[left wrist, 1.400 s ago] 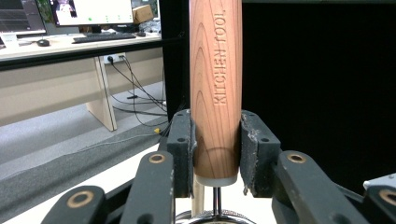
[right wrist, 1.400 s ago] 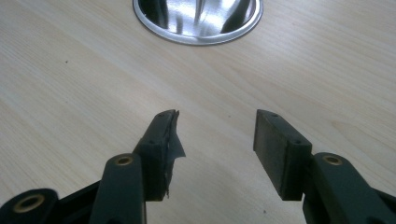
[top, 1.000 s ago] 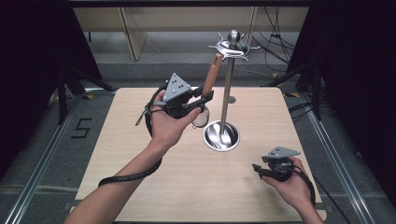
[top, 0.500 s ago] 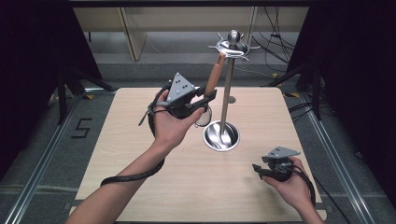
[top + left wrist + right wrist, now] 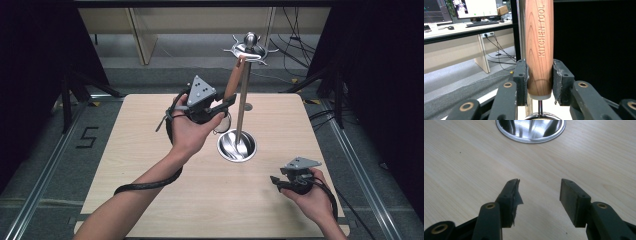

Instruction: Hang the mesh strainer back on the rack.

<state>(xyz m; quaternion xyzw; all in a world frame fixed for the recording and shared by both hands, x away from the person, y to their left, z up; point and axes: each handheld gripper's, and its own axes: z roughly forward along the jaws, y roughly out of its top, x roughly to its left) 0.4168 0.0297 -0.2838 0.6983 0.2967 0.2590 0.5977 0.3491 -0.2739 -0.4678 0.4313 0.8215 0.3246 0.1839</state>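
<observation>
Table: pale wooden table (image 5: pixel 150 165) on a grey floor, dark curtains at both sides, a "5" marked on the floor at the left.
Change: the left gripper (image 5: pixel 226 102) and the wooden handle (image 5: pixel 233 80) sit slightly higher and nearer the stand's top ring (image 5: pixel 248 49) than half a second ago; the right gripper (image 5: pixel 276 181) has not moved.
Writing: "KITCHEN TOOL" runs along the handle (image 5: pixel 539 37).
Left gripper: jaws clamped on the handle's lower end.
Right gripper: jaws spread apart, holding nothing, low over the table near the stand's round metal base (image 5: pixel 531 130).
</observation>
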